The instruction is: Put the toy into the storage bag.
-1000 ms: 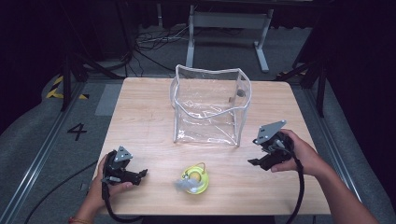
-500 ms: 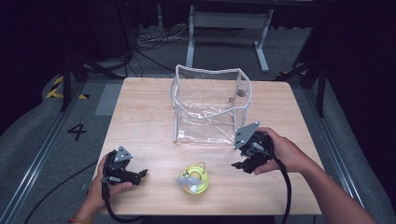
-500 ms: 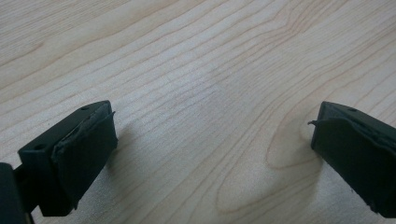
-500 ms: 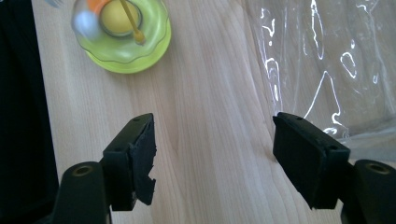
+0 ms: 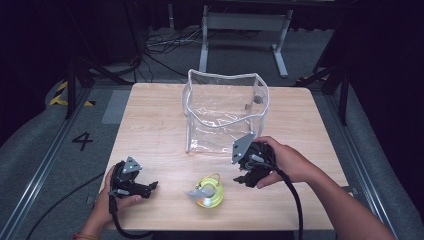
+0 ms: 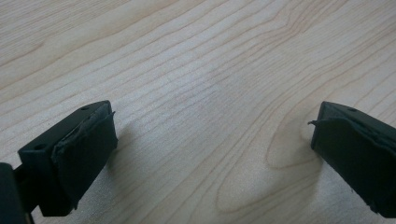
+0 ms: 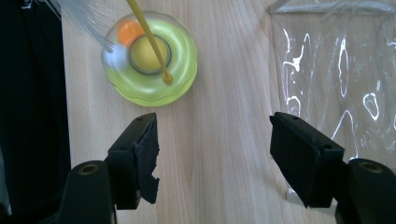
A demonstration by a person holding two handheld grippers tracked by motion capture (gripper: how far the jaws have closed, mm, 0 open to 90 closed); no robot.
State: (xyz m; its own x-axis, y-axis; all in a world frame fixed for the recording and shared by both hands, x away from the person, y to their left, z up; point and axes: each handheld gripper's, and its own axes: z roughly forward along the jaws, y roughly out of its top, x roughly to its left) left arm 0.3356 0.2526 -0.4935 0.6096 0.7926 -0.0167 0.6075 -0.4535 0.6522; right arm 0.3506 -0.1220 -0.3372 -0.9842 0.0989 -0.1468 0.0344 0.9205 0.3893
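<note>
— Wood table (image 5: 150,115), dark room behind. What's changed near me?

— R gripper (image 5: 243,179) has slid in from the table's right side toward the middle. I've got it beside the yellow toy (image 5: 209,192) now, near but apart. Jaws have just been closing a bit, nothing between them; they stand released.

— And in the right gripper view?

— Toy (image 7: 149,58) sits ahead of the jaws, left of centre; bag (image 7: 336,70) is off to the right.

— L side?

— L gripper (image 5: 146,187) parked at the near edge, jaws wide over bare wood, empty.

— Farther out?

— Clear bag (image 5: 225,112) upright mid-table, mouth open. I'd judge pickup's next, then the bag.
</note>
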